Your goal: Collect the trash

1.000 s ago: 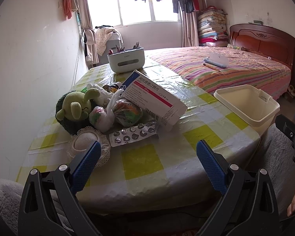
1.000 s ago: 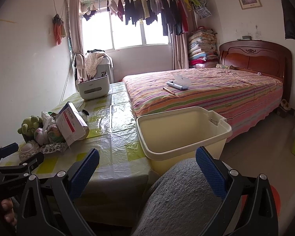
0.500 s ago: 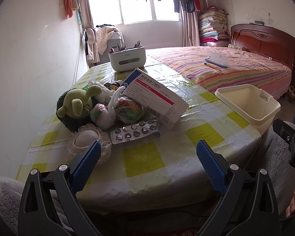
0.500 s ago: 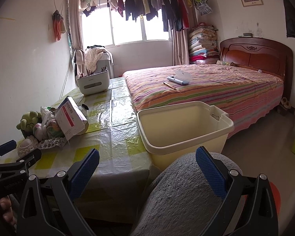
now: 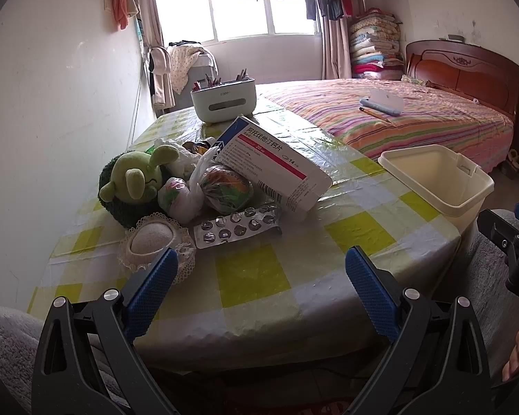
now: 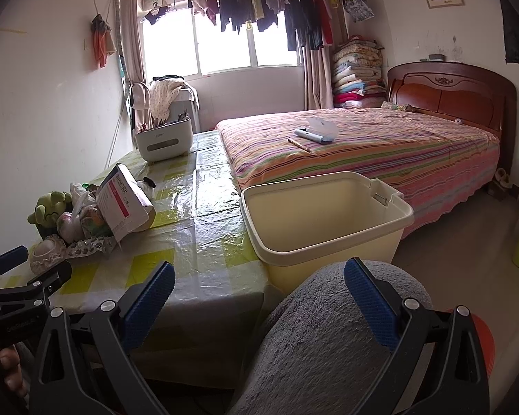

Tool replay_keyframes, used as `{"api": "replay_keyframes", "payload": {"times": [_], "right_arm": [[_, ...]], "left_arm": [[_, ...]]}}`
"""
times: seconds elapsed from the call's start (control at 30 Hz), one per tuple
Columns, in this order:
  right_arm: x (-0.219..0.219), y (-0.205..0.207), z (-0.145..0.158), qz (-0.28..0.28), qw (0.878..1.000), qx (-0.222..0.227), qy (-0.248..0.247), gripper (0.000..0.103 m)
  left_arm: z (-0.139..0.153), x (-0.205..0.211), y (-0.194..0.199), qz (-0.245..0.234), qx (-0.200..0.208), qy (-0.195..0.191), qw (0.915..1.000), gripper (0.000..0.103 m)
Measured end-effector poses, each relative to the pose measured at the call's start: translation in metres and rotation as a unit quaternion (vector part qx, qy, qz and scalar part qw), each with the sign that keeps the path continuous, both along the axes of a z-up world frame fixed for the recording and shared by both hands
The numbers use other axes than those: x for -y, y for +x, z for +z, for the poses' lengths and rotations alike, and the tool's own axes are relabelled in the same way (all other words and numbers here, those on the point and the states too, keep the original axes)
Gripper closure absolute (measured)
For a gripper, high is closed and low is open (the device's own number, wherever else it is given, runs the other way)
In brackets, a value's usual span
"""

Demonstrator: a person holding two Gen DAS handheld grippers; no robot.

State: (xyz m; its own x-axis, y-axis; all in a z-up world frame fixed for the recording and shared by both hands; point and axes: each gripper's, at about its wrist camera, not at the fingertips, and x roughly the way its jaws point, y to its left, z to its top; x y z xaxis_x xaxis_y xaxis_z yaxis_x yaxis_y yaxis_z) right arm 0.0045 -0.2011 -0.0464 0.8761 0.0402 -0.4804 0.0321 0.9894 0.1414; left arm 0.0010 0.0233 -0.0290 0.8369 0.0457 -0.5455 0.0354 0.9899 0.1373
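Nothing collected yet: left gripper and right gripper hover with jaws spread, empty silver blister pack and white-pink medicine box on the checked desk, so next means grabbing one for the cream plastic bin beside the desk.

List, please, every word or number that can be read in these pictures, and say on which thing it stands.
"阿托伐他汀钙片": medicine box, large print.
"20 mg": its red stripe.
"14": near its lower end; the rest there is too small.
Barcode digits and small print: unreadable.
Logo on the white organizer: too blurred.
Blister pack: no readable text.
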Motion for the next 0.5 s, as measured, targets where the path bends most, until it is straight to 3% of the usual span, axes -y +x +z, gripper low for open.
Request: {"api": "replay_keyframes", "payload": {"times": [0.5], "right_arm": [[-0.0002,0.0016,-0.0049,0.002,1.0,-0.01,0.004,0.007]], "left_arm": [[-0.0023,0.0002,-0.0009,-0.001,-0.004,0.003,1.0,0.007]]}}
